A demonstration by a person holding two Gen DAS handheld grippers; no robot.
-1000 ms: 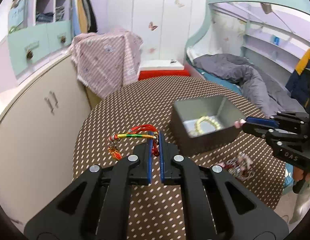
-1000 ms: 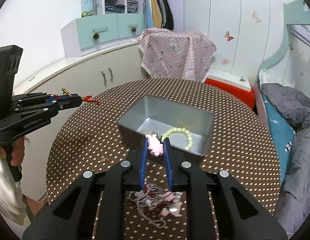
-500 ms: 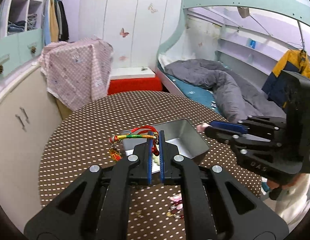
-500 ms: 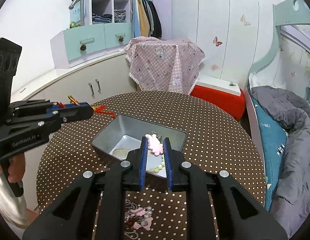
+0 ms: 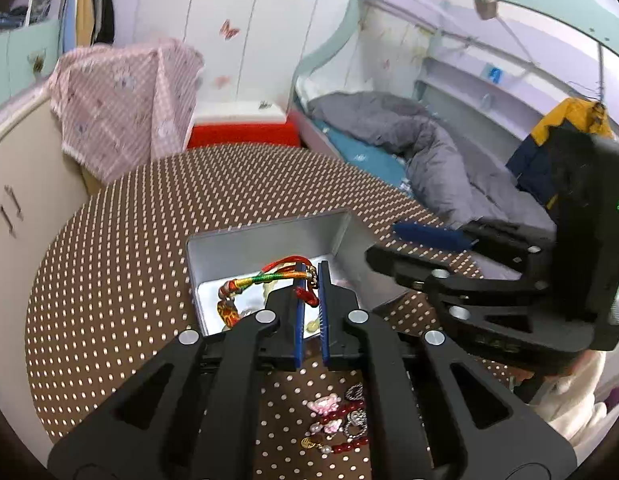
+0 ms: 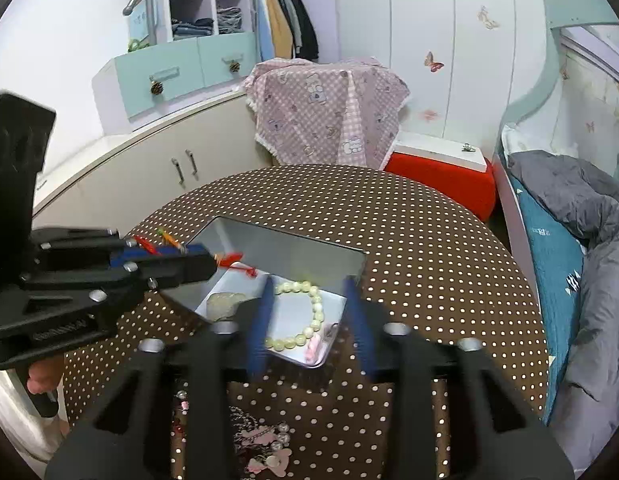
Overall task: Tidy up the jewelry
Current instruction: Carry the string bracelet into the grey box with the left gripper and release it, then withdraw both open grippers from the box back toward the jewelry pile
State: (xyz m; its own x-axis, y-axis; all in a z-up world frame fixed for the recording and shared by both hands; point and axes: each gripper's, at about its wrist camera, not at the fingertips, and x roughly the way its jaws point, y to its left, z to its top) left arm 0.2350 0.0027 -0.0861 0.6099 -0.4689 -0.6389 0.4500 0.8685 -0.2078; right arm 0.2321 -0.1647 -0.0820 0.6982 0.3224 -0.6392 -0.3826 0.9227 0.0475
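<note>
My left gripper point(image 5: 311, 276) is shut on a red, green and yellow woven cord bracelet point(image 5: 265, 280) and holds it over the open grey metal box point(image 5: 265, 240). My right gripper point(image 6: 309, 292) is open above the same box point(image 6: 285, 248). A pale green bead bracelet point(image 6: 309, 316) and a small pink charm point(image 6: 313, 346) lie inside the box. The left gripper point(image 6: 213, 260) shows at the left in the right wrist view, with the cord bracelet point(image 6: 237, 262) hanging from its tip over the box.
The box stands on a round table with a brown polka-dot cloth point(image 6: 429, 248). A pile of loose jewelry point(image 5: 337, 420) lies on the cloth in front of the box, also in the right wrist view point(image 6: 261, 440). Cabinets stand left, a bed right.
My right gripper has opened and the pink charm it held now lies in the box. My left gripper has carried the cord bracelet over the box.
</note>
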